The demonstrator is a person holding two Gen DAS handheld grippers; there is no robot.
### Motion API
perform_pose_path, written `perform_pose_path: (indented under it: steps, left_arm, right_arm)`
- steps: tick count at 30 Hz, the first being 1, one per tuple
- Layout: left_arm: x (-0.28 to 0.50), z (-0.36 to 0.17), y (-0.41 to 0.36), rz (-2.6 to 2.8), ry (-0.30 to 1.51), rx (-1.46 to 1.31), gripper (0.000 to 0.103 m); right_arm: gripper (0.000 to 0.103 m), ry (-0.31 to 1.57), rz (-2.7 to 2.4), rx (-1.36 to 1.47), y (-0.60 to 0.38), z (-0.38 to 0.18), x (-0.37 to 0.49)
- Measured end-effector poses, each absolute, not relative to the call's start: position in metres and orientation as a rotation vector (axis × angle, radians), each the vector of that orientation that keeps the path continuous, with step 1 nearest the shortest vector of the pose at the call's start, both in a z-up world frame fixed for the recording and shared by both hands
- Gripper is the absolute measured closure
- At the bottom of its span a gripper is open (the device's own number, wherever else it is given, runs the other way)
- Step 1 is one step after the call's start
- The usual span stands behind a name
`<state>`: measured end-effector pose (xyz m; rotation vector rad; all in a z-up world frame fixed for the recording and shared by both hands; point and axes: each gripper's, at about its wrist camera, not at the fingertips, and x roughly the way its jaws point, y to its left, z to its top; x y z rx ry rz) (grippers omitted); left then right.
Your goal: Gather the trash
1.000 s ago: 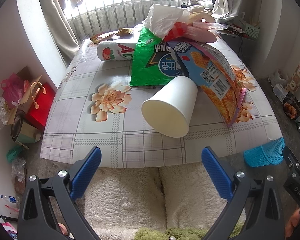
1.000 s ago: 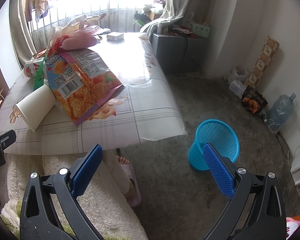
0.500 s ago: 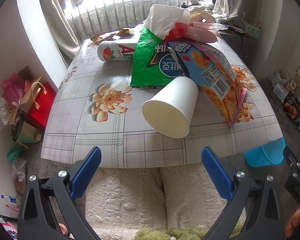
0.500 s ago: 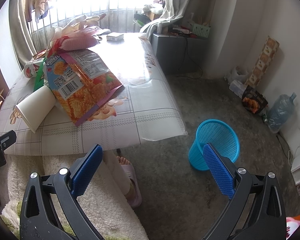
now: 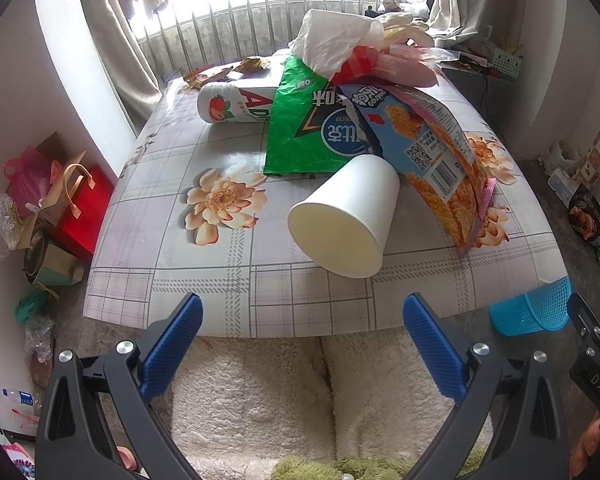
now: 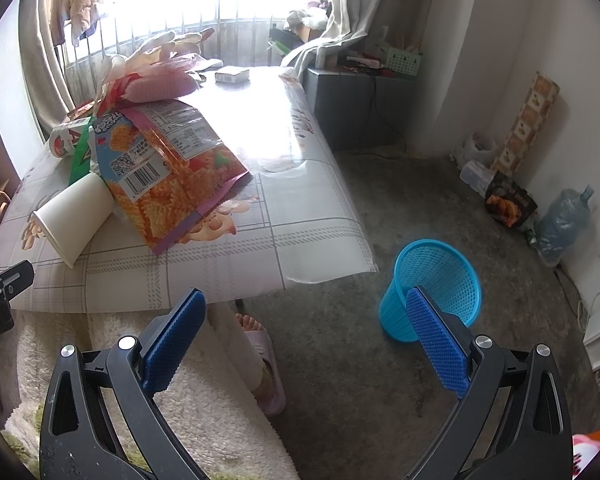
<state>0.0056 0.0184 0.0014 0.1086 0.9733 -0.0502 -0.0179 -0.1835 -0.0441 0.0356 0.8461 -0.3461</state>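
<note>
A white paper cup [image 5: 346, 216] lies on its side near the table's front edge, mouth toward me, also in the right wrist view [image 6: 74, 216]. Behind it lie a green snack bag [image 5: 300, 128], an orange snack bag [image 5: 440, 160] [image 6: 168, 176], a white bottle [image 5: 236, 102] and a crumpled tissue [image 5: 332, 40]. My left gripper [image 5: 302, 336] hangs open just before the table edge, below the cup. My right gripper [image 6: 306, 332] is open over the floor, with a blue mesh bin [image 6: 432, 288] behind its right finger.
The table [image 5: 204, 280] has a flowered plaid cloth. A person's legs in fluffy white fabric and a slippered foot [image 6: 260, 344] are under me. Bags and a red box [image 5: 80, 208] clutter the left floor. A water jug [image 6: 560, 224] stands by the right wall.
The view from the left gripper has shifted slightly closer to the cup. The right gripper has not moved.
</note>
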Motion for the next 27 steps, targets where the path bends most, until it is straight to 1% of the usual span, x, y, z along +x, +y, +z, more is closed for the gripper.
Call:
perform_pose_path:
  steps: [10, 14, 21, 23, 27]
  left_arm:
    - [0.006, -0.001, 0.02, -0.048, 0.974, 0.113, 0.005]
    - [0.009, 0.001, 0.024, -0.05, 0.946, 0.11, 0.005]
    - [0.01, 0.01, 0.04, -0.255, 0.793, 0.047, 0.005]
    - [0.008, 0.013, 0.045, -0.336, 0.731, 0.013, 0.005]
    - [0.011, 0.027, 0.043, -0.386, 0.68, 0.003, 0.005]
  right_arm:
    - [0.007, 0.843, -0.34, 0.043, -0.183, -0.047, -0.017]
    - [0.007, 0.819, -0.326, 0.056, -0.181, -0.044, -0.014]
    - [0.007, 0.692, -0.239, 0.044, -0.174, -0.035, -0.002]
    - [0.007, 0.676, -0.215, 0.03, -0.171, -0.032, 0.007]
    - [0.007, 0.649, -0.172, 0.042, -0.168, -0.017, 0.029]
